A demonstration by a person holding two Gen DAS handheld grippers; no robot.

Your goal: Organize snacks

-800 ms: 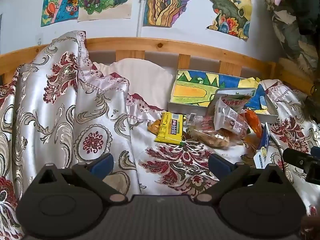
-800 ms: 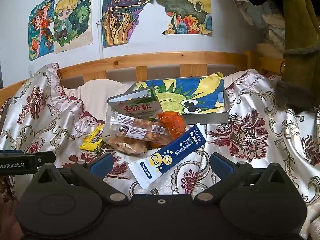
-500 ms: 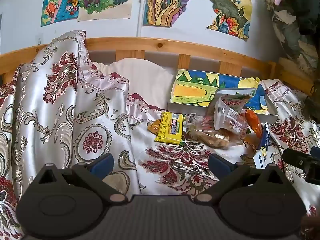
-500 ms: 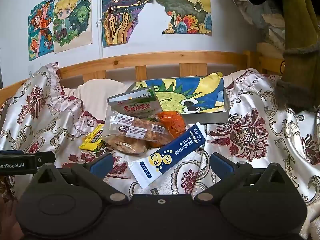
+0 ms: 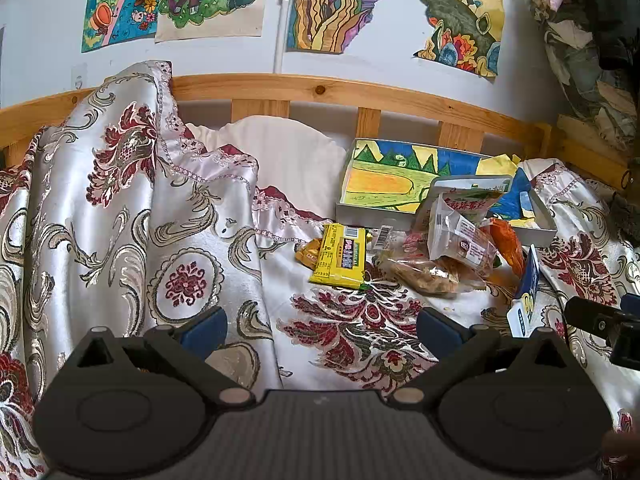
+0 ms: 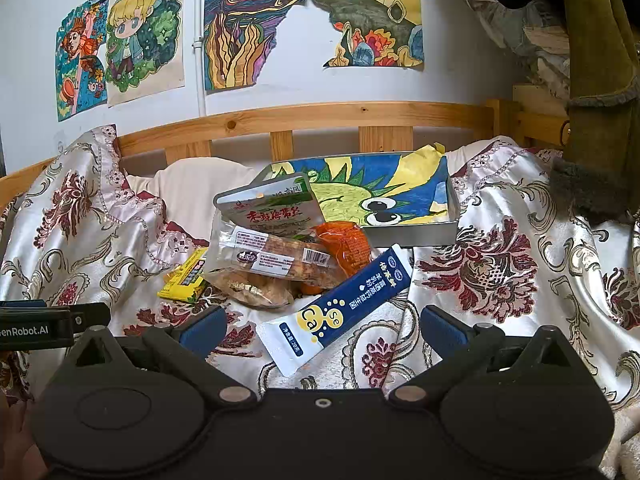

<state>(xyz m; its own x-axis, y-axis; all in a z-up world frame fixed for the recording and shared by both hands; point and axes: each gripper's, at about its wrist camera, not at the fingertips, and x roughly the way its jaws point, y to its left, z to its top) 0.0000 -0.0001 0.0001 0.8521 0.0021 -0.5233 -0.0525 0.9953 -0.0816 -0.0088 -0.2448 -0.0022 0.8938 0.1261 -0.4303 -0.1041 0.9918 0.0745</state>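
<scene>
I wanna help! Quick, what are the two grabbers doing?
Left gripper: open, holding nothing.
Right gripper: open, holding nothing.

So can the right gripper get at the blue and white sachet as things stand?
Probably yes: the right gripper is open, and the blue and white sachet lies uncovered on the bedspread straight ahead, nothing between them.

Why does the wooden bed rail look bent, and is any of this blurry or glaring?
Left wrist view: the fisheye lens bows the straight bed rail; daylight puts a sheen on the satin bedspread; snacks look sharp. Right wrist view: the same bowing, and the blue and white sachet reads crisply, without glare.
</scene>
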